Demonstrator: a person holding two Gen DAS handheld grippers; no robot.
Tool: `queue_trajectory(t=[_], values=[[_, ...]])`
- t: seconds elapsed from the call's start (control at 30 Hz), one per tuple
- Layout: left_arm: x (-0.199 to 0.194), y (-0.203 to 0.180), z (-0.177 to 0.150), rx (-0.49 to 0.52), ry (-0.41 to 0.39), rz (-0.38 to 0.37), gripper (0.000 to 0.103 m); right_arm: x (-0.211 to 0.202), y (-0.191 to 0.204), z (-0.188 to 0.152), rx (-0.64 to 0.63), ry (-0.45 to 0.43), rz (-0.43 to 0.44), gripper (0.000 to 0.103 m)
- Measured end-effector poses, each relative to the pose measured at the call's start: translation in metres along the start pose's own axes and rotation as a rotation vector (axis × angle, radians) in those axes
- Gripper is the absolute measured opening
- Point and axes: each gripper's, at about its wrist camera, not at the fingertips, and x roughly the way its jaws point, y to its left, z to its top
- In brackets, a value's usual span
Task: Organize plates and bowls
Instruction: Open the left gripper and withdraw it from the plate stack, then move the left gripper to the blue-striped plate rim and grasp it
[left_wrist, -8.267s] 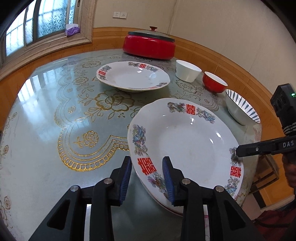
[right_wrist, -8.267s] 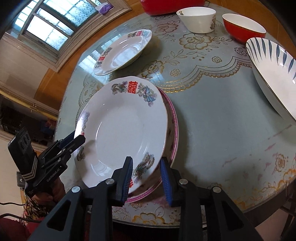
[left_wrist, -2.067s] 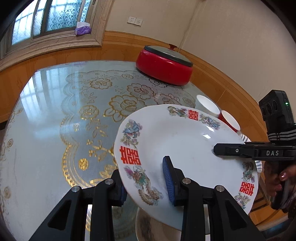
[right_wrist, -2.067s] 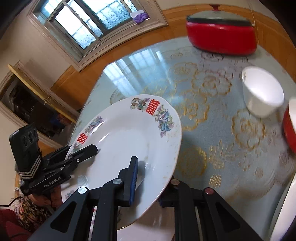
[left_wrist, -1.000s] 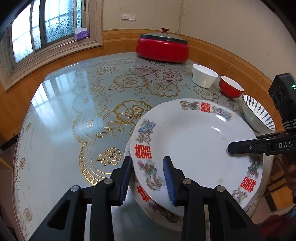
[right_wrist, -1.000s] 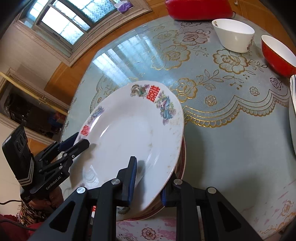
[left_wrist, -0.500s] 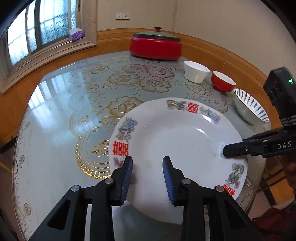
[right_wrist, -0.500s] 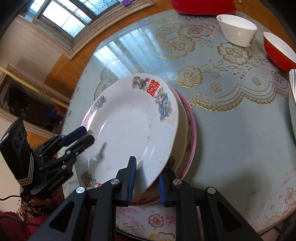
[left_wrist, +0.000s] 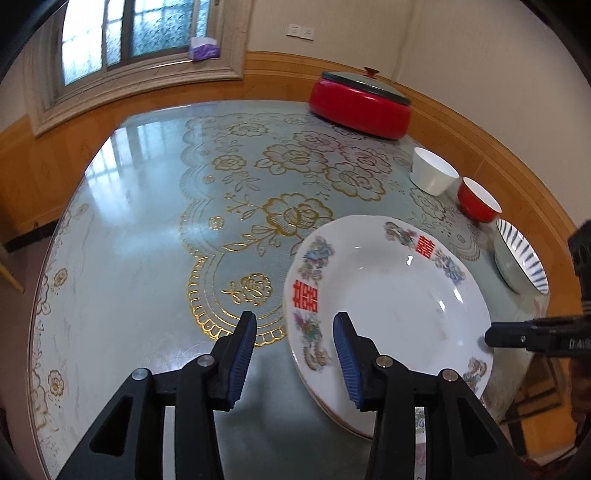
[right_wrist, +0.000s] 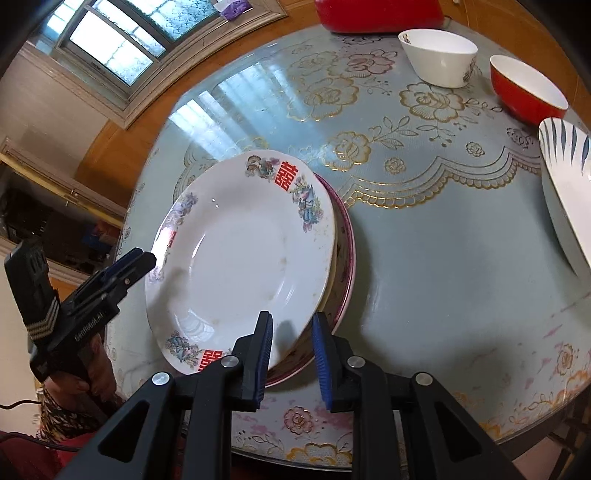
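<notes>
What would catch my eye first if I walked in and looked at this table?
Probably the big white plate with red characters and painted flowers, topping a stack near the table's front edge, with two black grippers at its rim: the left gripper opening off its side, the right gripper astride its near edge. Next, the red lidded pot at the far side, by a white bowl and a red bowl.

Left claw (left_wrist: 293, 354) opening, nothing between its pads, hovering over bare tabletop (left_wrist: 147, 236) just left of the plate stack. Top plate (left_wrist: 388, 314), white with red characters, sits on the stack. Right claw (left_wrist: 493, 336) tip at its right rim. White bowl (left_wrist: 434, 176), red bowl (left_wrist: 478, 200), striped bowl (left_wrist: 521, 260), red pot (left_wrist: 360, 105) behind.
</notes>
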Motion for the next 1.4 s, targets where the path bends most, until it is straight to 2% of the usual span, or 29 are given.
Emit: queue_trajectory(t=[0.43,0.63,0.83,1.17,1.23,1.4], values=[[0.001,0.005,0.006,-0.02,0.025,0.045,0.053,0.004,0.003,0.0,0.031,0.005,-0.021,0.023],[0.002,0.001,0.011,-0.019,0.029,0.041,0.054,0.0,0.002,-0.001,0.052,-0.007,-0.014,0.023],[0.003,-0.01,0.014,0.013,0.026,0.022,0.056,-0.007,0.004,-0.002,0.056,-0.03,-0.021,0.023],[0.006,-0.02,0.014,0.027,0.039,0.038,0.058,-0.004,0.002,0.0,0.042,-0.029,-0.009,0.026],[0.006,-0.024,0.016,0.024,0.041,0.036,0.061,-0.005,-0.001,0.001,0.047,-0.03,-0.004,0.026],[0.006,-0.047,0.023,0.05,0.037,0.016,0.064,-0.02,-0.013,0.0,0.052,-0.058,-0.007,0.026]])
